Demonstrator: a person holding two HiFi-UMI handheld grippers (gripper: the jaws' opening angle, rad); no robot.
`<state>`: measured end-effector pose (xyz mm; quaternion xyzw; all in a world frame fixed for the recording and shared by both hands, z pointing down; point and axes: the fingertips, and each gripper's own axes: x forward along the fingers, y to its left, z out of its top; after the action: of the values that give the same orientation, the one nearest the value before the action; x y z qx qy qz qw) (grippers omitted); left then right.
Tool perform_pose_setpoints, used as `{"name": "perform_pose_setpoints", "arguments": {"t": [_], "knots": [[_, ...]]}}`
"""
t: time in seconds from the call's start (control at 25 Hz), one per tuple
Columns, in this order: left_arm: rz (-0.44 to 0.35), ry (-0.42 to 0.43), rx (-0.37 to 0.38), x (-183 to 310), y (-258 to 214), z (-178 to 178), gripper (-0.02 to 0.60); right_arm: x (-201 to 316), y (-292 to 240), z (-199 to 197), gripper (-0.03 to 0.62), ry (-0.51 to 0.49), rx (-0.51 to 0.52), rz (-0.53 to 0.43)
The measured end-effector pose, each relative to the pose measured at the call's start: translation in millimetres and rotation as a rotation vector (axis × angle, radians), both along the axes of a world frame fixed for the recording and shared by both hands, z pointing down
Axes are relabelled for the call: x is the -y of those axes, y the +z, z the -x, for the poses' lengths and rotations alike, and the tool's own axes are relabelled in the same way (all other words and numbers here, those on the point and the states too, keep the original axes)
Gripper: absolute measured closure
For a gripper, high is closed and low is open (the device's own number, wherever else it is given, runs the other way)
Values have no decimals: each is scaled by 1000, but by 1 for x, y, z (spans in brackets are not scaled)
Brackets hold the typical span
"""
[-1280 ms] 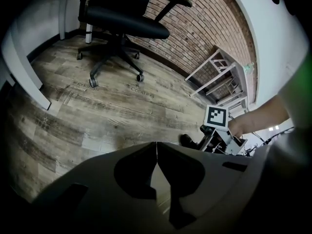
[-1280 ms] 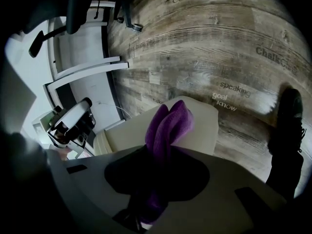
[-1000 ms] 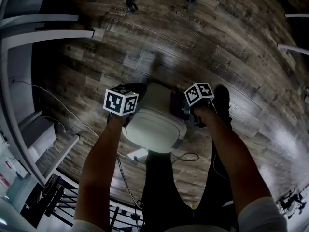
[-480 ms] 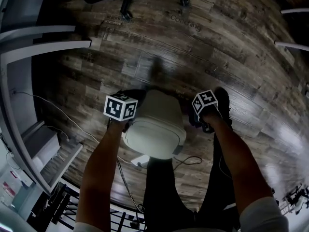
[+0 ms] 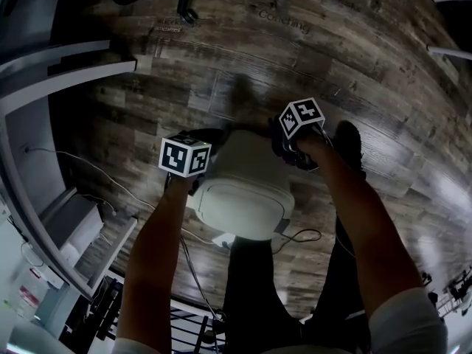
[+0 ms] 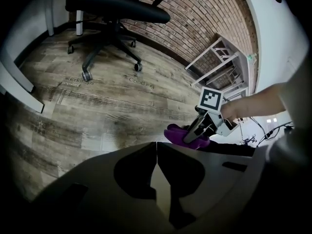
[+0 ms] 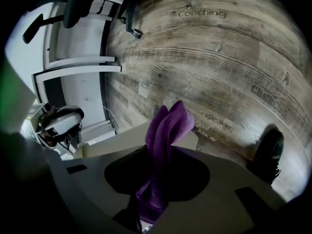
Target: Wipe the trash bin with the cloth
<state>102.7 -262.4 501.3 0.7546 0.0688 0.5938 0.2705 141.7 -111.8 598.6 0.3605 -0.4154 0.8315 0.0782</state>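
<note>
The fingers (image 7: 191,175) of the right gripper (image 7: 154,194) clench the purple cloth (image 7: 168,126) at the far rim of the white trash bin (image 5: 243,192), the left gripper (image 6: 156,148) clenched empty beside it (wiping seems under way), and next it should press and sweep

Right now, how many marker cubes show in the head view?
2. One marker cube is at the trash bin's left side; the other is at its far right corner, above the purple cloth. None seems hidden.
</note>
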Motion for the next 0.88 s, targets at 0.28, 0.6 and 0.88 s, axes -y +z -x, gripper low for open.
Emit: {"name": "perform_pose_setpoints", "arguments": {"t": [0.28,0.6,0.88], "knots": [[12,44,11,5,14,15,577,56,13,44,485,58,74,-44],[8,75,-5,16,27,5,577,118,15,76,485,201,223,-98],[23,97,25,16,40,11,577,117,30,101,485,167,277,-51]]}}
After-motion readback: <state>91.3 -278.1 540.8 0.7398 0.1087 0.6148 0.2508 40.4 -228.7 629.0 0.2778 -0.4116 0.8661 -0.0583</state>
